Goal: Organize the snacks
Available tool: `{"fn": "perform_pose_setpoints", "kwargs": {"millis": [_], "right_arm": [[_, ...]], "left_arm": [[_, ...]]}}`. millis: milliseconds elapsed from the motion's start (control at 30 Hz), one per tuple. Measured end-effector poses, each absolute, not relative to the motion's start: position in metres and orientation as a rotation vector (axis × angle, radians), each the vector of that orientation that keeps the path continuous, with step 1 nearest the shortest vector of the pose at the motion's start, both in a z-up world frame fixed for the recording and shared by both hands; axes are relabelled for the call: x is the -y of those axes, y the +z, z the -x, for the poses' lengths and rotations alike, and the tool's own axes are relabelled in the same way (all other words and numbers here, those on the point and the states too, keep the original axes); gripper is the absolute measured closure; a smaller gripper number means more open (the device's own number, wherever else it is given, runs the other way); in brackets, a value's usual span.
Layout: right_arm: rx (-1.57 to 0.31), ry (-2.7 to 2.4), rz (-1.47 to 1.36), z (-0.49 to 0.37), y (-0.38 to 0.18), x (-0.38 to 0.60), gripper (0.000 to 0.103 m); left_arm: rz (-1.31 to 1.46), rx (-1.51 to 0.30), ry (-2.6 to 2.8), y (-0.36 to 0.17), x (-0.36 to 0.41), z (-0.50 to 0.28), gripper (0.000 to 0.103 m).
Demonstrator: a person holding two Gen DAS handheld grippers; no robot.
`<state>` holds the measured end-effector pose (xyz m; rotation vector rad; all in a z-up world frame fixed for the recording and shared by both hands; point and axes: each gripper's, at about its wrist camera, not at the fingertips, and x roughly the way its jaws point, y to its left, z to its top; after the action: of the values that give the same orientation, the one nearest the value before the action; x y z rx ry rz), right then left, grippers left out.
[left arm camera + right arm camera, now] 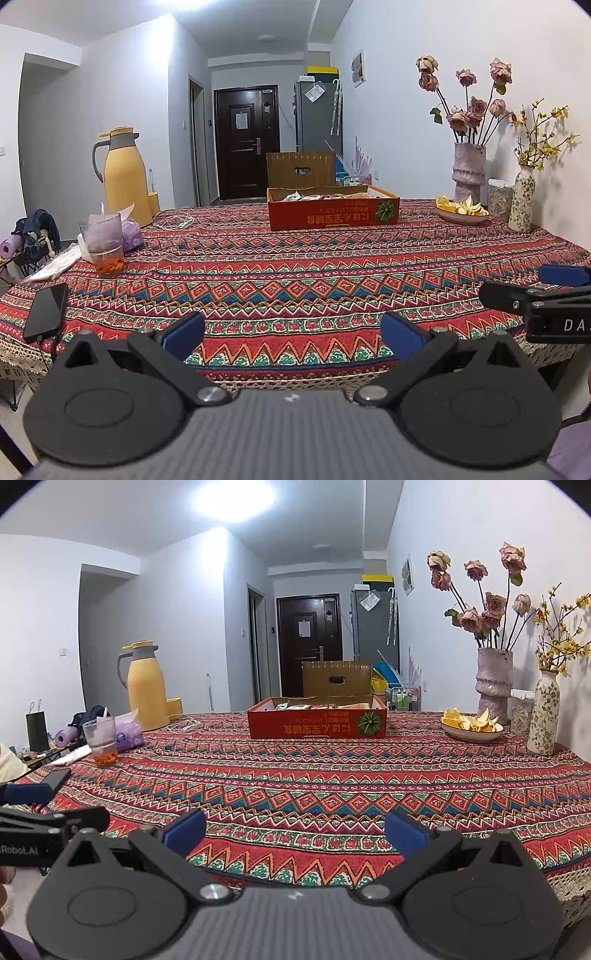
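Left wrist view: your left gripper [291, 334] hangs at the near edge of the desk [295, 273], fingers spread wide with nothing between them. The snacks [317, 195] lie in the red box [332, 214] at the far side, well apart from you.

Right wrist view: your right gripper [295, 834] is likewise spread and empty. With the packets boxed, this fits either sorting about to start or a finished tidy.

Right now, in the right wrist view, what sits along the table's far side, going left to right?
Yellow thermos jug → red snack box → plate of orange peels → floral vase.
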<state>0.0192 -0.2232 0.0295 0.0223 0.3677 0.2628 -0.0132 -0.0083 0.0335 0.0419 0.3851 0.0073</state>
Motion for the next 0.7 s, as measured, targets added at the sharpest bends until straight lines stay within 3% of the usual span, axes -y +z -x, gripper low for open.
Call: {"fn": "perform_pose_setpoints", "kwargs": {"millis": [700], "right_arm": [[-0.371, 0.264, -0.023, -0.0207, 0.0293, 0.2249, 0.000]], "left_arm": [[-0.046, -0.381, 0.007, 0.0360, 0.0055, 0.0115, 0.000]]}}
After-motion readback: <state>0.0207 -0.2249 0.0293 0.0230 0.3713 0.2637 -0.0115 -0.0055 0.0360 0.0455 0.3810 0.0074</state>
